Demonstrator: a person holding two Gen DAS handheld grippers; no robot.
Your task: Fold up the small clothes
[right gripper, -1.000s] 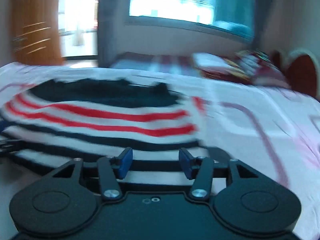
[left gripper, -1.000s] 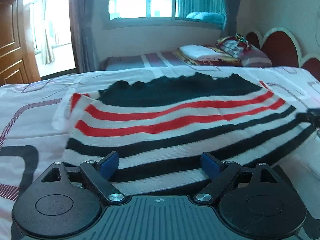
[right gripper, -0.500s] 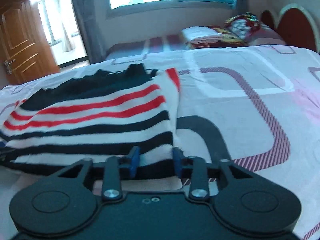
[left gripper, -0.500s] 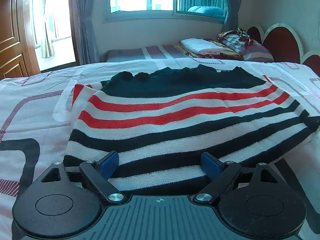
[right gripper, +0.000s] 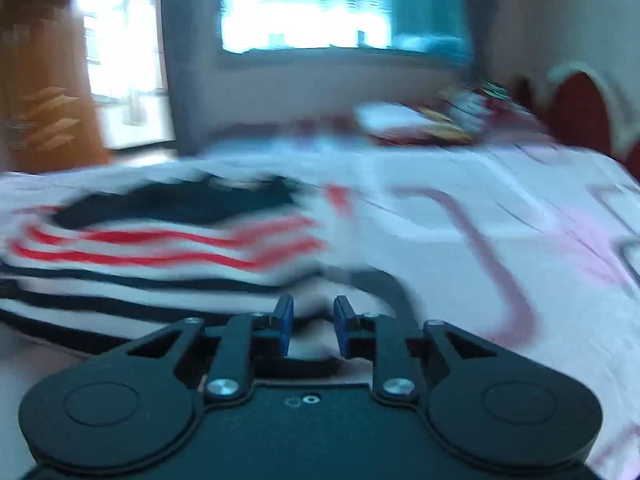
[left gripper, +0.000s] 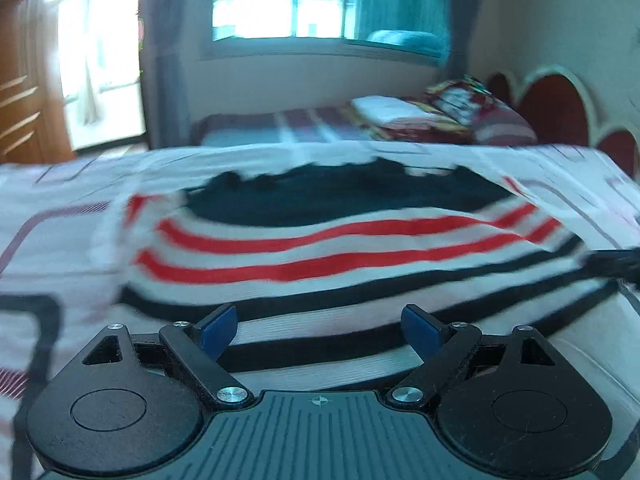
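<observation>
A small knitted sweater point(left gripper: 320, 248) with red, white and black stripes and a dark top lies flat on the bed. My left gripper point(left gripper: 320, 326) is open, its blue pads wide apart over the sweater's near hem. In the right wrist view the sweater point(right gripper: 160, 248) lies to the left. My right gripper point(right gripper: 310, 328) has its blue pads close together on the sweater's near right corner, with white fabric between them. Both views are blurred by motion.
The bed sheet point(right gripper: 500, 280) is white and pink with dark and maroon looping lines. Folded bedding and pillows point(left gripper: 440, 120) lie on a second bed behind. A red headboard point(left gripper: 560, 112) stands at the right, a wooden door point(left gripper: 24, 112) at the left.
My right gripper's pads have narrowed onto the sweater's near right corner over the last second. My left gripper stays open at the hem. Both cameras are moving now.
</observation>
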